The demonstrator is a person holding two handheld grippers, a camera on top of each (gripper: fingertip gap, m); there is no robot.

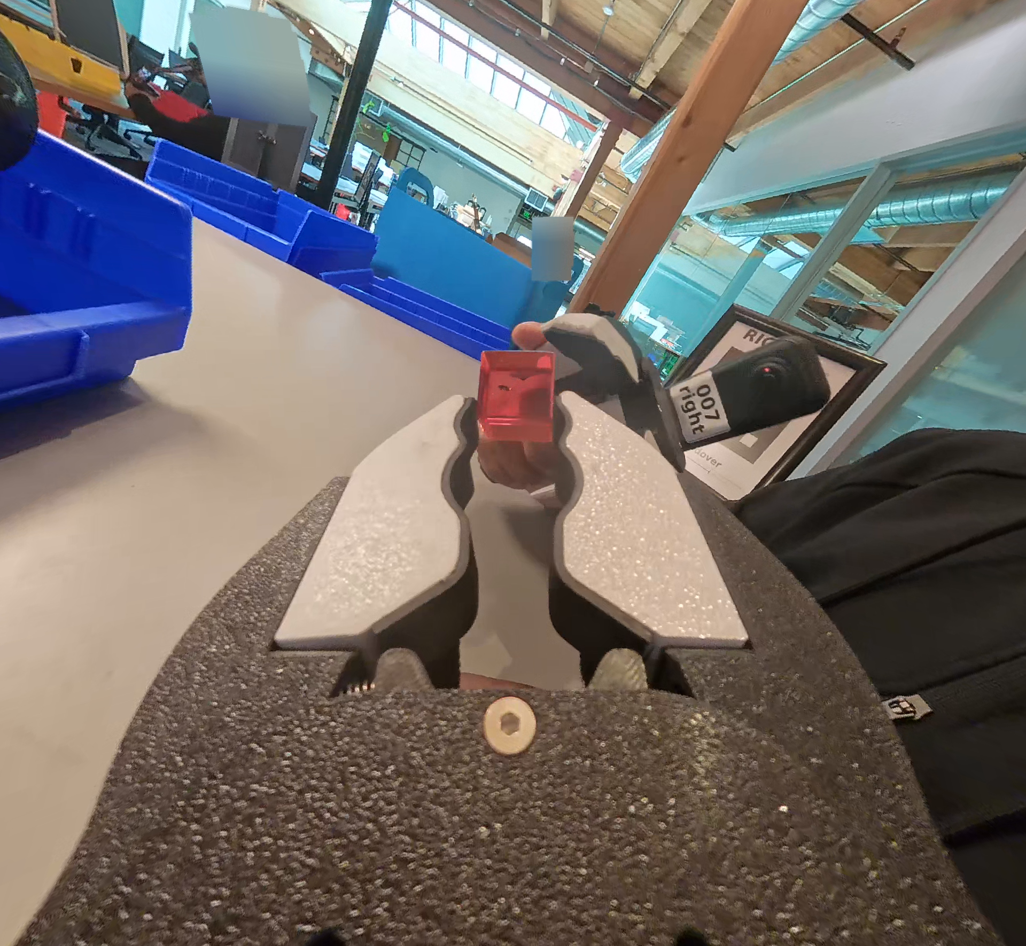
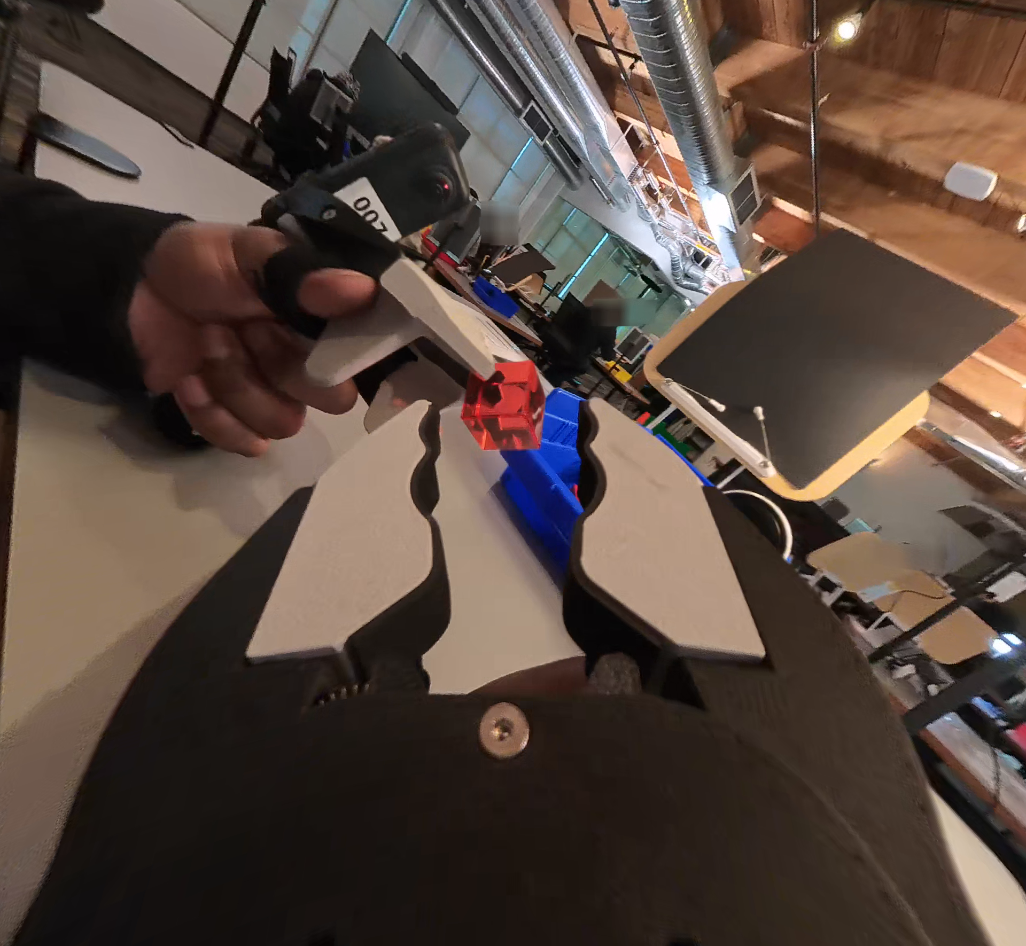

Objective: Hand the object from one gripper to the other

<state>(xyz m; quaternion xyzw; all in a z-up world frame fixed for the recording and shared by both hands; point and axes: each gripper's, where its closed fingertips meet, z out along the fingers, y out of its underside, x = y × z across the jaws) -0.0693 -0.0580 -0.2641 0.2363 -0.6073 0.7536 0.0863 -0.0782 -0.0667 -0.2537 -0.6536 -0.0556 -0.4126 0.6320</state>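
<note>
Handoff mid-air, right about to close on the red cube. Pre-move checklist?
1. Left claw shut on the red cube: ok.
2. Right claw open wider than the cube: ok.
3. Cube lined up between the right fingertips: ok sideways, with a gap on each side; depth cannot tell.
4. Right fingers clear of left fingers at the cube: cannot tell, they are close.
5. Cube lifted off the table: ok.
6. Blue bins away from the handoff: ok, off to the side.
</note>
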